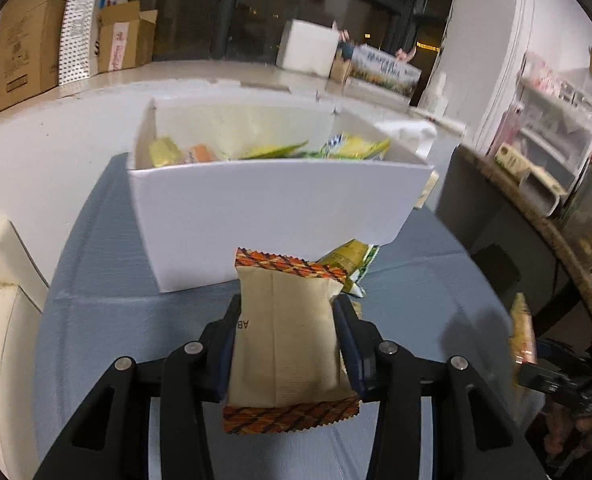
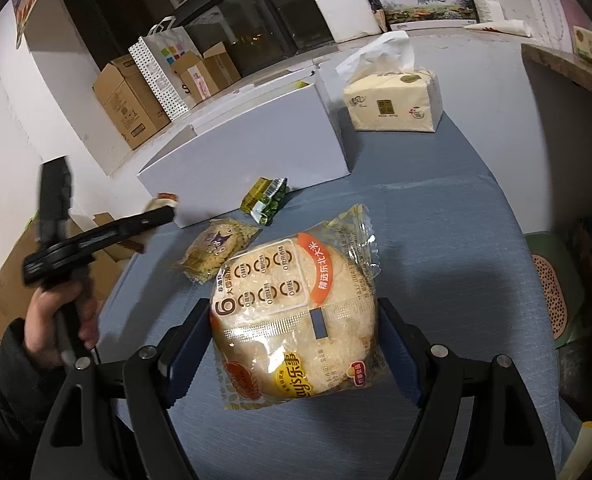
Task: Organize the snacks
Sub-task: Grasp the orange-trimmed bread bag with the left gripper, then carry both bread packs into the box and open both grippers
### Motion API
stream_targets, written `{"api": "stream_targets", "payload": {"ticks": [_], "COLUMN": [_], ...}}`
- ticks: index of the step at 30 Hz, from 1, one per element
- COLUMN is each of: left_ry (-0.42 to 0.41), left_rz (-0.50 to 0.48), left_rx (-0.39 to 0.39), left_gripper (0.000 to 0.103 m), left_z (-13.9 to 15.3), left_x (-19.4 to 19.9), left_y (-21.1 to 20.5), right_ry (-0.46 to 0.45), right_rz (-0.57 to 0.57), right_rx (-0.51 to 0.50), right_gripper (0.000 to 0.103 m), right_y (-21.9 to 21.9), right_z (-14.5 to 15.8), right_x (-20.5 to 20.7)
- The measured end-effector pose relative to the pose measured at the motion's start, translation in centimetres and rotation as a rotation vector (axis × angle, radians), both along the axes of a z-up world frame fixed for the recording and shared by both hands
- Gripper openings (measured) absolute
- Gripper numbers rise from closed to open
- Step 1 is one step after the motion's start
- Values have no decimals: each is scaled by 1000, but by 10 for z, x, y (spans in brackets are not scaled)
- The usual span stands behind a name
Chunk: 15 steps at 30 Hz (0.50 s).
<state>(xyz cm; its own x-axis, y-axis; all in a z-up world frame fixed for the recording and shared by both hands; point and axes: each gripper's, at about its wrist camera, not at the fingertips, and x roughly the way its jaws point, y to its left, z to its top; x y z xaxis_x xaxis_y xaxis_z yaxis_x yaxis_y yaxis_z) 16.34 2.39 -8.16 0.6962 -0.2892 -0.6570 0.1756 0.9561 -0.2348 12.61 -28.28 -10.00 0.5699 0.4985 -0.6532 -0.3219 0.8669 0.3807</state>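
Gripping a tan snack packet [image 1: 285, 336] between my left tongs [image 1: 287, 320], lifted before the white box [image 1: 271, 208]; my right tongs [image 2: 293, 330] clasp the rice-cracker bag [image 2: 296, 316] above the blue cloth [image 2: 436, 240].

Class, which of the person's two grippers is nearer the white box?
Left. The left gripper, shut on a tan packet, is just before the white box; the right gripper holds a rice-cracker bag farther back.
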Motion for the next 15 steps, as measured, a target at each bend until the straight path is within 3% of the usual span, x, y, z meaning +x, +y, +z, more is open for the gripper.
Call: {"api": "stream_targets", "payload": {"ticks": [8, 15], "left_ry": [-98, -169], "left_rz": [-3, 4], "left_rx": [-37, -27], "left_gripper": [48, 48], "left_z": [29, 67], "left_x": [-30, -1], "left_y": [15, 23], "right_ry": [-25, -100], "right_rz": [38, 68], "right_rx": [2, 6], "right_gripper": [83, 83], "right_y": [25, 56], "right_z": [15, 59], "right_x": [11, 52]}}
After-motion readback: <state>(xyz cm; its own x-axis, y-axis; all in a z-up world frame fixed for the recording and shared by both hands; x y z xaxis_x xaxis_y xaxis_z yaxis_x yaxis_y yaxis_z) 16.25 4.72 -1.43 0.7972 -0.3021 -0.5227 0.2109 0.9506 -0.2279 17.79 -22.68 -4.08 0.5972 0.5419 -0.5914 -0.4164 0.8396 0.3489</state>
